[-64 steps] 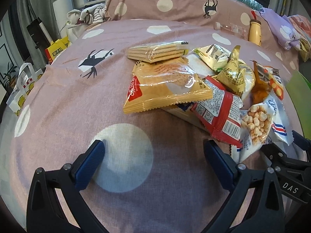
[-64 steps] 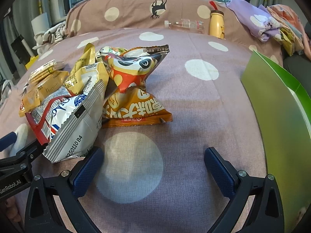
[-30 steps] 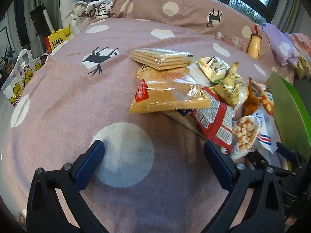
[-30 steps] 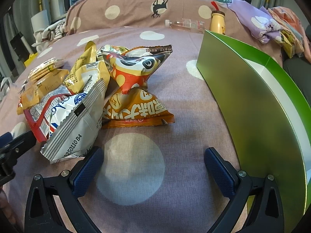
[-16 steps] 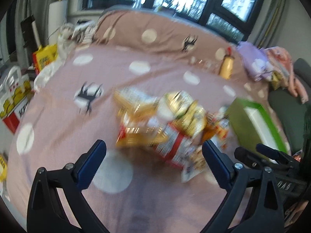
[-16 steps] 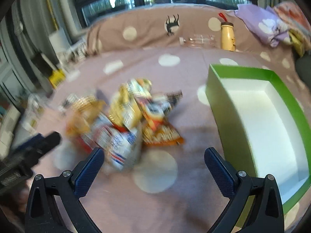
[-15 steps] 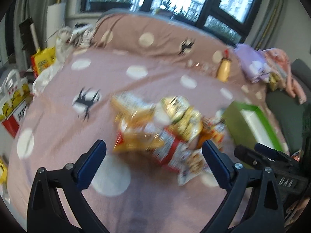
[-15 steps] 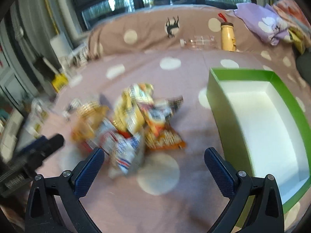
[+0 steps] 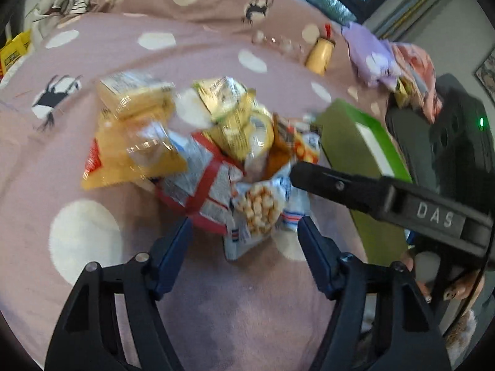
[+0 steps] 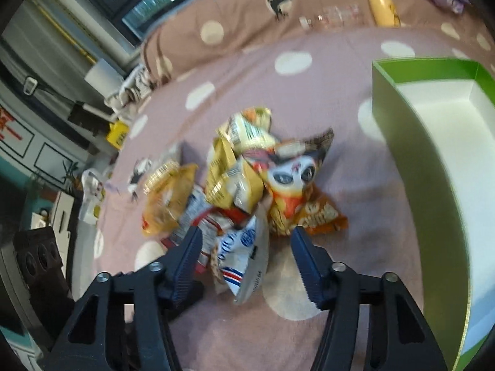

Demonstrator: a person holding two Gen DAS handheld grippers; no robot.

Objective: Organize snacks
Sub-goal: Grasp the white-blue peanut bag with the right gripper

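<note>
The bedspread (image 10: 324, 99) is mauve with white dots and black animal figures. The box (image 10: 411, 142) is green outside, white inside. The snack bags (image 9: 198, 142) are yellow, orange, red and white-blue; 1 orange bag (image 10: 294, 179) bears a raccoon face. The bottle (image 9: 320, 54) is yellow.

Both wrist views look down over open jaws at the same snack pile (image 9: 198, 154) (image 10: 241, 185) lying just beyond the fingertips; the green box (image 9: 371, 154) (image 10: 433, 154) sits right of both jaws.
</note>
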